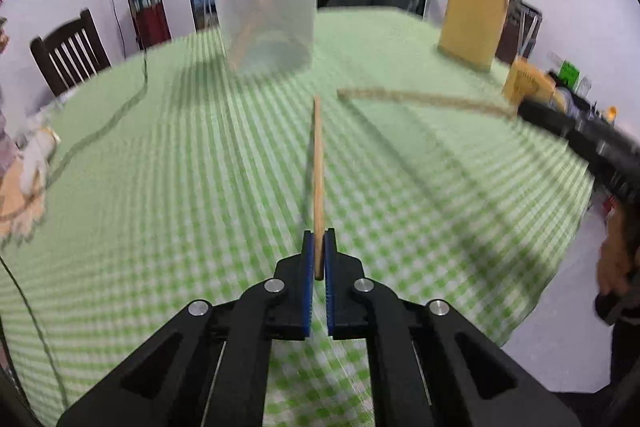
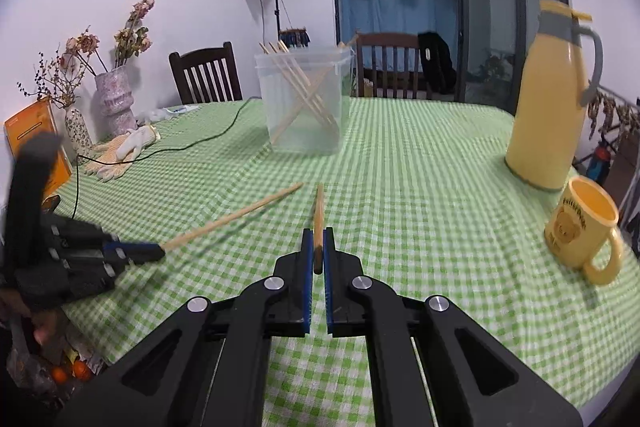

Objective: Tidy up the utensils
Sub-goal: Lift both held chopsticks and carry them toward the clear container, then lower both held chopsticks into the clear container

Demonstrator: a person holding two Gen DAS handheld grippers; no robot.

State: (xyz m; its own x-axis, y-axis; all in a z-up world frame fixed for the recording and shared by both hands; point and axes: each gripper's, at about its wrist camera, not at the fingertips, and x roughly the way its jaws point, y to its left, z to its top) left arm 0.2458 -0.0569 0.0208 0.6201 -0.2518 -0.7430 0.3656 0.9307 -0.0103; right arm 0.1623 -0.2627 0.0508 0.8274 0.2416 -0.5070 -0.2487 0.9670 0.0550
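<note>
Two loose chopsticks, each gripped at its near end and pointing forward above the green-checked surface [image 2: 420,163]: left chopstick [image 1: 318,179] clamped in left tongs [image 1: 319,255], right chopstick [image 2: 319,215] clamped in right tongs [image 2: 318,251]. Beyond them stands a clear tub [image 2: 304,103] on the surface, several chopsticks leaning inside. Yellow jug [image 2: 548,107] and yellow mug [image 2: 580,231] stand to the right, well apart from the tub.

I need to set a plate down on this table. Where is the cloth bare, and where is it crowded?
Bare: the green checked cloth between the clear container and the yellow jug. Crowded: the left edge, with gloves and vases.
</note>
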